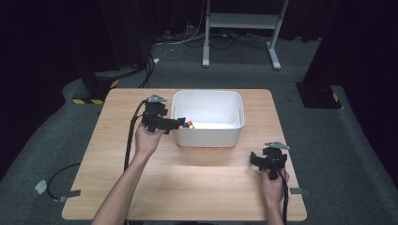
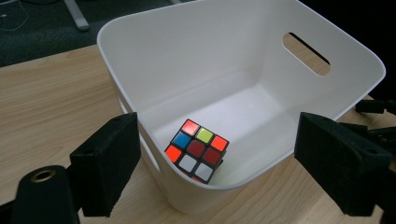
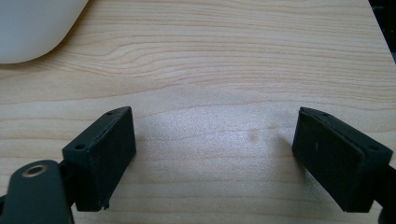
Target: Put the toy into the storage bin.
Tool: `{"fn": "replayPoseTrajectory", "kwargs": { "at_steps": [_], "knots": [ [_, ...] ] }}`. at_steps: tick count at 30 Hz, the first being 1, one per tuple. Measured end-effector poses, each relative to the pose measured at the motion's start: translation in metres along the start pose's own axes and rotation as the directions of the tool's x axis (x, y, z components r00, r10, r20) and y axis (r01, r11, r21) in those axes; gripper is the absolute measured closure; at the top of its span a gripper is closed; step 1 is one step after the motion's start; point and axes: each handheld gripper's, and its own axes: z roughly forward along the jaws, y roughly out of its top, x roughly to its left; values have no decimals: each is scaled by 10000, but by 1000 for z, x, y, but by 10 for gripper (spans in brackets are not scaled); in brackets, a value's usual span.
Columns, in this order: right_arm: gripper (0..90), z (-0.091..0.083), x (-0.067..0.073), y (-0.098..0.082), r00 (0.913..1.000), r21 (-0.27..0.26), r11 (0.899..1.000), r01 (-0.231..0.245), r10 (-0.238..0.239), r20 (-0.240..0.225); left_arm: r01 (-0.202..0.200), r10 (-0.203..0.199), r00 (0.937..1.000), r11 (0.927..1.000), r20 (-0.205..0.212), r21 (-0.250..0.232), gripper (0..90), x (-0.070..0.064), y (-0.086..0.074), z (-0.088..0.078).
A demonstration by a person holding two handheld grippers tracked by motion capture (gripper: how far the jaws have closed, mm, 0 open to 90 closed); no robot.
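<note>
A puzzle cube (image 2: 197, 150) lies inside a white tub (image 1: 208, 136) on a wooden worktop (image 1: 187, 183), with a hand-held gripper on either side.

In the left gripper view, the cube sits in the tub's near corner, and the left hand-held gripper (image 1: 174, 123) spreads its jaws wide, one outside the tub wall, gripping nothing. In the right gripper view, the right hand-held gripper (image 3: 215, 154) also gapes open and empty over bare pale wood, with a tub corner at the upper left. The high view adds both forearms, trailing cables, grey carpet, a white metal stand (image 1: 241, 28) and dark surroundings.
</note>
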Motion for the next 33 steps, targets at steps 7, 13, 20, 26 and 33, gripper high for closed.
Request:
{"fn": "replayPoseTrajectory", "kwargs": {
  "at_steps": [7, 13, 20, 26, 33],
  "knots": [
    [130, 0, 0, 0, 10000, 1, 10000, -4, 4, -1, 24, -24, 10000, 10000, 17, -53, 150, 1, -3, -5],
    [130, 0, 0, 0, 10000, 2, 10000, -2, 2, -4, 40, -39, 10000, 9999, 33, -120, 151, 2, -3, -8],
    [130, 0, 0, 0, 10000, 4, 10000, 6, -6, -13, 35, -35, 10000, 9999, 32, -161, 151, 2, -4, -13],
    [130, 0, 0, 0, 10000, 4, 10000, 7, -7, -14, 147, -144, 9998, 9995, 105, -291, 151, 5, -8, -17],
    [130, 0, 1, 0, 10000, 8, 10000, 3, -3, -25, 399, -395, 9992, 9986, 111, -351, 151, 12, -14, -23]
  ]
}}
